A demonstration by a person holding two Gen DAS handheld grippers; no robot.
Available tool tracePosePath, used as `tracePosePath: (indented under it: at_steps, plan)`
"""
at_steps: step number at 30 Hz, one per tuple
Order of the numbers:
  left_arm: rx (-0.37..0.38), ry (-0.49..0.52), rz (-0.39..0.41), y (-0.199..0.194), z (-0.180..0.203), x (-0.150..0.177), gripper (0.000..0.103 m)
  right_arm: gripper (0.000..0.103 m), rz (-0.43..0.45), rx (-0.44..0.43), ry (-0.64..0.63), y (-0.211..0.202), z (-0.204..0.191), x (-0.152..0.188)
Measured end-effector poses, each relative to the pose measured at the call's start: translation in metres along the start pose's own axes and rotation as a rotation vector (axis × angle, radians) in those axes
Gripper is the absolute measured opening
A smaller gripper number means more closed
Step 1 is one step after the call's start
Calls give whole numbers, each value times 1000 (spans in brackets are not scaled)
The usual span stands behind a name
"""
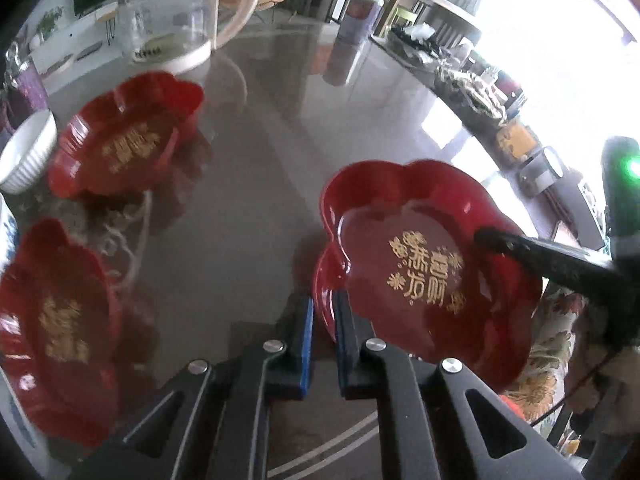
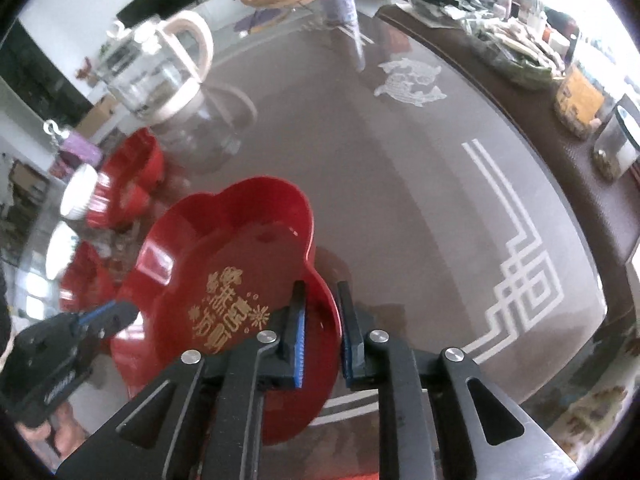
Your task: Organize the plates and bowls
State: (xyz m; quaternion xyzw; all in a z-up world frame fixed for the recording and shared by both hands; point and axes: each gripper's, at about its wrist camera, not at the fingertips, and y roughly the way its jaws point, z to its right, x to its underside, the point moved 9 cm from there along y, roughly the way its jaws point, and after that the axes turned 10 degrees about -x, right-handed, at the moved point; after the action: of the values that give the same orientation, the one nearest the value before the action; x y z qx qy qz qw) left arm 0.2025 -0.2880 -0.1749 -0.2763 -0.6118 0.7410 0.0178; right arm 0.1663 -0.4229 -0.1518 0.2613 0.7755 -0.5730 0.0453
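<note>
1. The left gripper (image 1: 324, 320) pinches the near rim of a red flower-shaped plate (image 1: 432, 272) between its blue pads.
2. The right gripper (image 2: 322, 320) pinches the other side of the same plate, so both hold it above the glass table (image 2: 400, 184).
3. 2 more red plates (image 1: 128, 136) sit to the left, by a white bowl (image 1: 28, 156). I think the held plate must go that way, and the left gripper is nearer.

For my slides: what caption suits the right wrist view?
Both grippers hold one red flower-shaped plate by opposite rims.
</note>
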Motion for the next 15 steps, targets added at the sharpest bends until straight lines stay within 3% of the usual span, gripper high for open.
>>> tracePosePath:
  at_steps: [5,7,8,9,10,12,15]
  plan:
    - [-17,-9,-3,17,6,12,9,21,-13,18,-7,23,14,0]
    - [-29,-13,24,15,6,13,11,30,1,36,-10,25,15,-2]
    - [-25,-16,44,12,6,13,19,38,15,49,-12,23,15,-3]
    - [-29,-18,60,8,6,14,30,57,38,55,-15,20,15,-5]
    - [-38,-20,81,3,4,14,36,62,70,69,-21,14,16,-8]
    - [-46,-25,127,-10,-1,12,63,62,115,110,-27,0,15,-14]
    - [-88,-47,250,-49,-19,13,82,62,205,164,-53,-32,2,-21]
